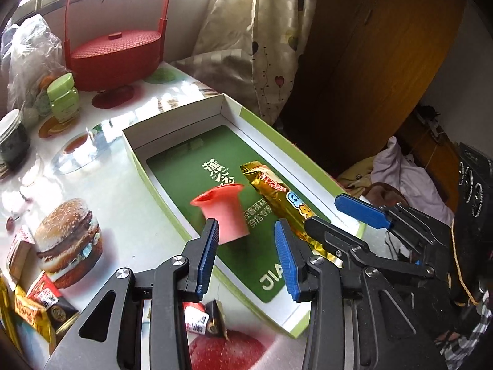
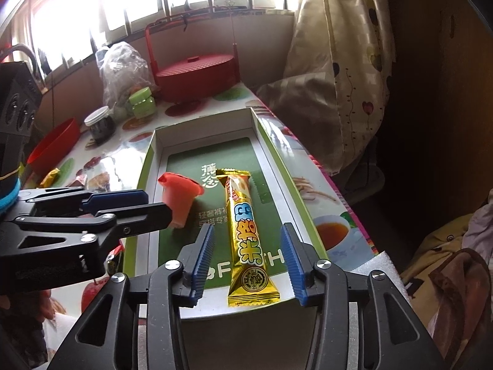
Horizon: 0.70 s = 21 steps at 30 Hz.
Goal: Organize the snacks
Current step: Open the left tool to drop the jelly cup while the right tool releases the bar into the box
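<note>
A green-rimmed cardboard box [image 1: 262, 129] [image 2: 154, 151] lies on the table with a green card in its bottom. A pink jelly cup [image 1: 226, 212] [image 2: 180, 199] is tilted over the box floor, blurred, next to a gold snack bar [image 1: 277, 197] [image 2: 248, 234] lying lengthwise in the box. My left gripper [image 1: 248, 260] is open, its left finger [image 1: 209, 252] just beside the cup; it also shows in the right wrist view [image 2: 129, 206]. My right gripper [image 2: 248, 265] is open and empty, straddling the bar's near end above it; it also shows in the left wrist view [image 1: 345, 215].
Loose wrapped snacks [image 1: 40, 305] lie at the table's near left, one more [image 1: 205, 317] below my left gripper. A red lidded basket [image 1: 115, 55], a green jar [image 1: 63, 97], a plastic bag [image 1: 27, 55], a red bowl [image 2: 54, 146] and a dark jar [image 2: 100, 125] stand at the back. A curtain [image 1: 255, 30] hangs right.
</note>
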Available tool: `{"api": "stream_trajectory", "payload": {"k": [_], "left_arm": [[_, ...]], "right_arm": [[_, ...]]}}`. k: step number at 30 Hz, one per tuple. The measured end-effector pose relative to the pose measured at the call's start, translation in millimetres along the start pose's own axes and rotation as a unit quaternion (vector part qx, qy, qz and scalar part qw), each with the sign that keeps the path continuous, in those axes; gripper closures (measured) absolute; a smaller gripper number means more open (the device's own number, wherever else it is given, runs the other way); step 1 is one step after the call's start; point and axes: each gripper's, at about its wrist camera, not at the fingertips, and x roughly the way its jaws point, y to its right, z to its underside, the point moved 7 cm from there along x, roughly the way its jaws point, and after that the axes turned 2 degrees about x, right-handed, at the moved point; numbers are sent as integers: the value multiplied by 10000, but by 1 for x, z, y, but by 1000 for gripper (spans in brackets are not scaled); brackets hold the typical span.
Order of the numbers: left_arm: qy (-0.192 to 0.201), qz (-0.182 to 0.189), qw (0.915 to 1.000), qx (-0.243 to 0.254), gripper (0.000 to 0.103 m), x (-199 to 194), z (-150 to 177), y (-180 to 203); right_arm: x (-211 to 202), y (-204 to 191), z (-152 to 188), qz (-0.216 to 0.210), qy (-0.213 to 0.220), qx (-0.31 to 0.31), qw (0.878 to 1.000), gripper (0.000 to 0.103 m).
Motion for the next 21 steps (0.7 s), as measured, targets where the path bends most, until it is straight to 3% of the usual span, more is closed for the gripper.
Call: {"api": "stream_trajectory", "payload": {"k": [3,5,21], "left_arm": [[109,-11,9999,9,60,-11,1,3],[174,-28,9998,-1,51,-20,3,3],[468,-502,9975,-193,51,-71,25,-17]], "right_arm": [[-6,-3,-1,-6,59,8,10000,55],[-10,-5,-1,-16,100,20,9999,54],[-39,-38,-6,-287,361,-157,9988,54]]}}
